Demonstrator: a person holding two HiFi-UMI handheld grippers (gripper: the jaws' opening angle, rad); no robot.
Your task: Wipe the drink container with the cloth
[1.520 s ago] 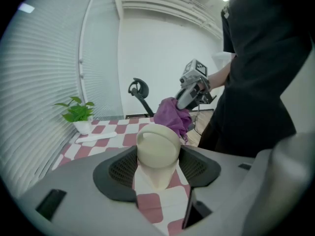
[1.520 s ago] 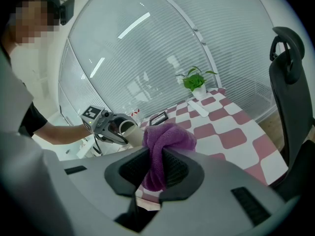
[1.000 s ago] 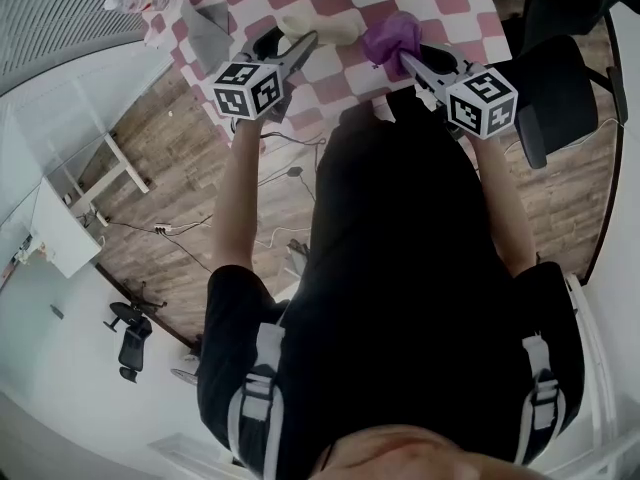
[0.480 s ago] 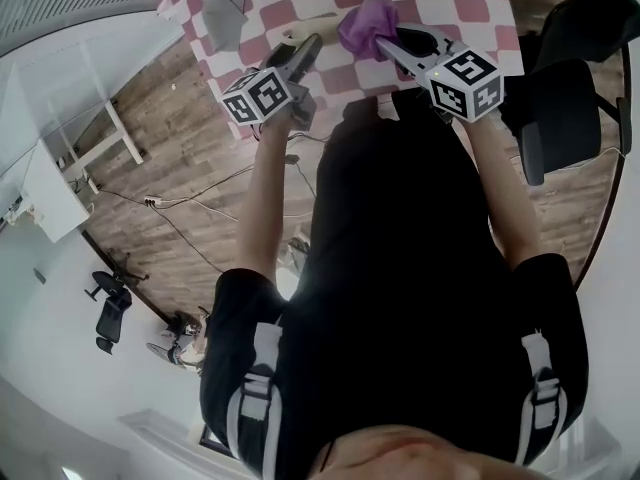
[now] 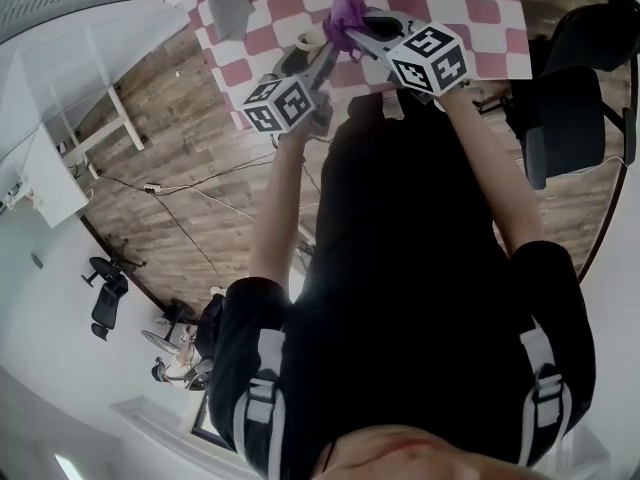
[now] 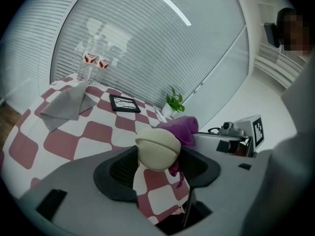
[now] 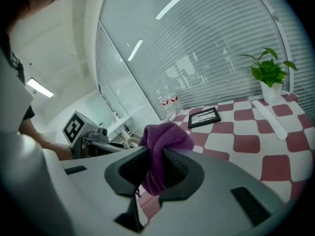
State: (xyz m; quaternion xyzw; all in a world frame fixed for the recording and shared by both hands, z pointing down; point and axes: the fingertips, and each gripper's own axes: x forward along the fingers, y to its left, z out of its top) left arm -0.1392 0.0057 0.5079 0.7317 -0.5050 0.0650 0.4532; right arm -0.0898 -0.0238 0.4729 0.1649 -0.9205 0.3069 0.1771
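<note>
The drink container (image 6: 157, 149) is a cream, matte thing whose rounded end, crossed by one curved seam, faces back along the left gripper (image 6: 158, 168); it fills the gap between the jaws, which stand wide with a pad against each side of it. The right gripper (image 7: 156, 170) has its jaws nearly together on a bunched purple cloth (image 7: 165, 146), whose loose top bulges above the pads. The cloth lies against the container's far right side, just ahead of both grippers' tips. The checked table (image 6: 59, 141) runs bare ahead and left of the left gripper as far as a grey cloth (image 6: 66, 104); a black frame (image 6: 124, 103), water bottles (image 6: 94, 62) and a potted plant (image 6: 173, 101) stand well beyond. The table's near edge lies under both grippers, and a black chair (image 5: 560, 118) stands right of the right gripper.
</note>
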